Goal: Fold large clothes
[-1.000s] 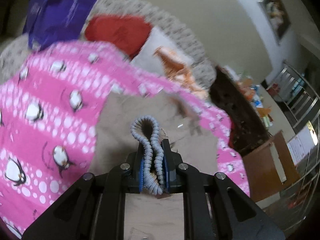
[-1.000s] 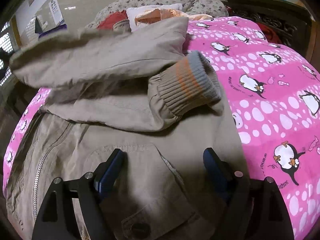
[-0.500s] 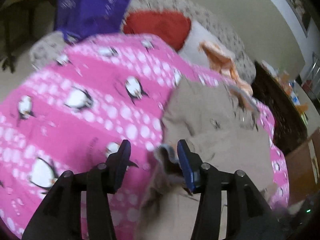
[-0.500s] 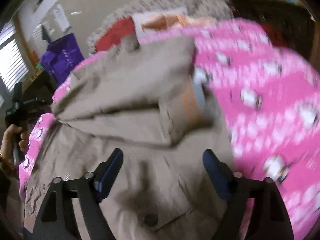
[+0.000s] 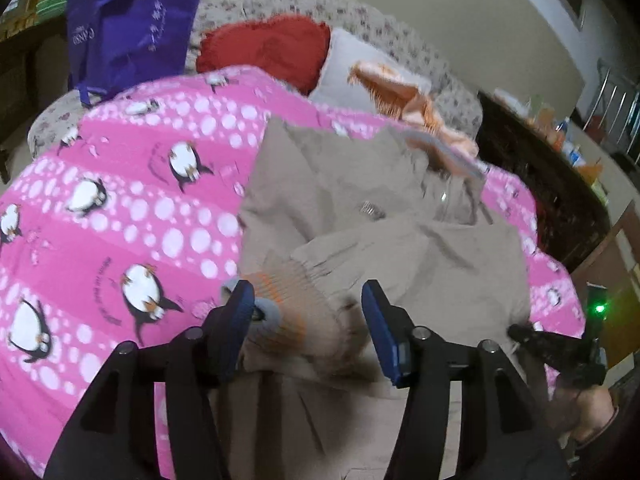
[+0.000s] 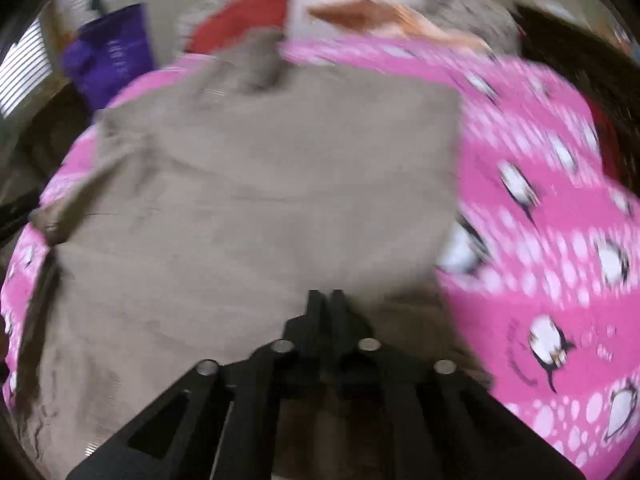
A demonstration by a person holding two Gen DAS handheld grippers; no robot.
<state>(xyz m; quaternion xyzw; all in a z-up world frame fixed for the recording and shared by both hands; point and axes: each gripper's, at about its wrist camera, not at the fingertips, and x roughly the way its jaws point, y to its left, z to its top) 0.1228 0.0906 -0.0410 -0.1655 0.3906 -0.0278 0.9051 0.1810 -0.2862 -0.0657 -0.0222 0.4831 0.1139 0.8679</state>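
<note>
A beige jacket [image 5: 400, 264] lies on a pink penguin blanket [image 5: 140, 208]. Its ribbed cuff [image 5: 280, 304], striped grey and orange, rests between the fingers of my left gripper [image 5: 307, 296]. Those jaws are opening and the pads stand clear of the cuff. My right gripper [image 5: 516, 330] shows at the jacket's right edge, held by a hand [image 5: 588, 408]. In the right wrist view the right gripper [image 6: 326, 298] is shut, its tips low over the flat beige jacket [image 6: 260, 200]. Blur hides whether cloth is pinched there. The blanket [image 6: 540, 200] spreads to the right.
A purple bag [image 5: 132, 20] stands at the far left. A red cushion [image 5: 268, 48] and a white pillow with orange cloth [image 5: 400, 88] lie beyond the jacket. Dark wooden furniture [image 5: 540, 184] with clutter lines the right side.
My left gripper let go of the cuff, opened and dropped lower; the cuff now lies on the jacket. My right gripper went from wide open to shut and swept sideways over the jacket.
</note>
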